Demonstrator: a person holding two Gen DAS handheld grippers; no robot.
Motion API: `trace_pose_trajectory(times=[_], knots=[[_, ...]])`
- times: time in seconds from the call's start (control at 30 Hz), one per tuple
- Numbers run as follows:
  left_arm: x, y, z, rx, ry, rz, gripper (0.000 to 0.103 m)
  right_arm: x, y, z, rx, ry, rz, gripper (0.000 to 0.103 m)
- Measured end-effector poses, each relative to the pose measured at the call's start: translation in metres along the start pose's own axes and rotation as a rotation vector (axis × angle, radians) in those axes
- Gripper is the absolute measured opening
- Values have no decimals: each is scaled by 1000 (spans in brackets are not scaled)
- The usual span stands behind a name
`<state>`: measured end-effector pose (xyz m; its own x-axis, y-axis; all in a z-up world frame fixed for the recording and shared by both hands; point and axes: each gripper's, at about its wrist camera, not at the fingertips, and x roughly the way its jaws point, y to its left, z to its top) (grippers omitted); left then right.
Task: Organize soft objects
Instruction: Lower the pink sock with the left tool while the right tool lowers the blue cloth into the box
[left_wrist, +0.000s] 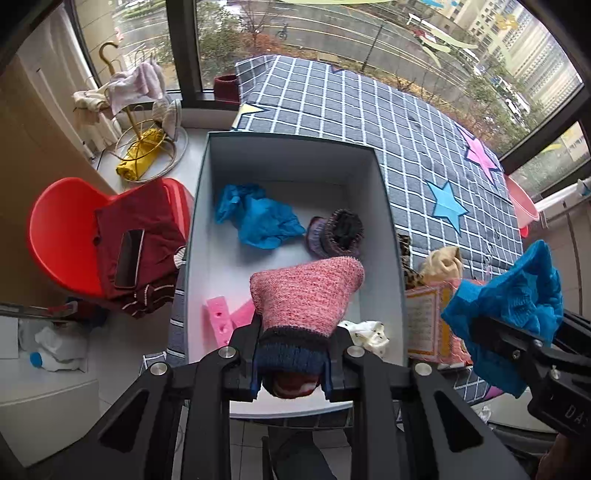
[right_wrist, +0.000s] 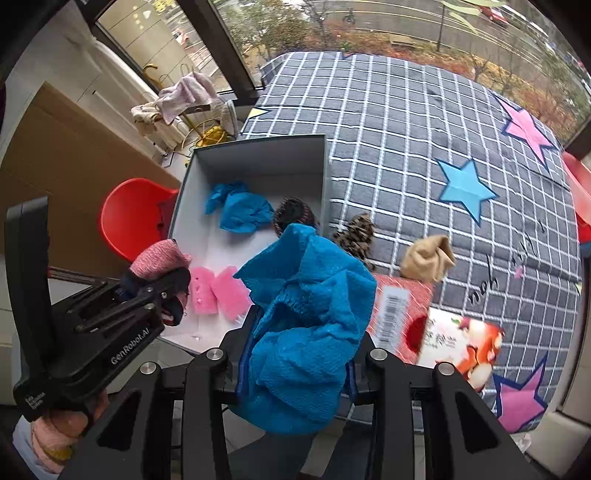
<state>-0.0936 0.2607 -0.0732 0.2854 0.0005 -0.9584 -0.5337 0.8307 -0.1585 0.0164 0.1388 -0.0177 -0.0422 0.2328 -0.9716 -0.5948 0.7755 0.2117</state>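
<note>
2 grippers are loaded: our left gripper (left_wrist: 291, 363) clamps the pink knit sock (left_wrist: 306, 291) above the grey box (left_wrist: 295, 138), our right gripper (right_wrist: 295, 373) clamps the blue cloth (right_wrist: 306, 332) beside the box's near right corner; we should release each low inside.

Black tongs (right_wrist: 293, 363) with silver screws, blue-edged pads, white "GenRobot.AI" lettering.

Soft items and the open grey cardboard box (left_wrist: 207, 206)

A pink knit sock with dark cuff (left_wrist: 306, 291) and crumpled blue cloth (right_wrist: 306, 332) hang above; inside lie another blue cloth (left_wrist: 255, 218), pink sponges (left_wrist: 221, 317), a purple knit roll (left_wrist: 338, 232).
</note>
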Motion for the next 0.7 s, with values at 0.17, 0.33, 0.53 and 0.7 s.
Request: trace_pose_trajectory(times=[0.17, 0.33, 0.53, 0.7], knots=[[7, 8, 8, -20, 7, 13, 26, 11, 12, 16, -33, 17, 4, 38], [15, 9, 18, -29, 16, 23, 26, 26, 18, 37, -49, 34, 13, 38], [26, 9, 31, -41, 27, 35, 26, 43, 21, 61, -52, 47, 21, 38], [37, 10, 41, -52, 42, 44, 26, 54, 19, 81, -38, 53, 28, 38]])
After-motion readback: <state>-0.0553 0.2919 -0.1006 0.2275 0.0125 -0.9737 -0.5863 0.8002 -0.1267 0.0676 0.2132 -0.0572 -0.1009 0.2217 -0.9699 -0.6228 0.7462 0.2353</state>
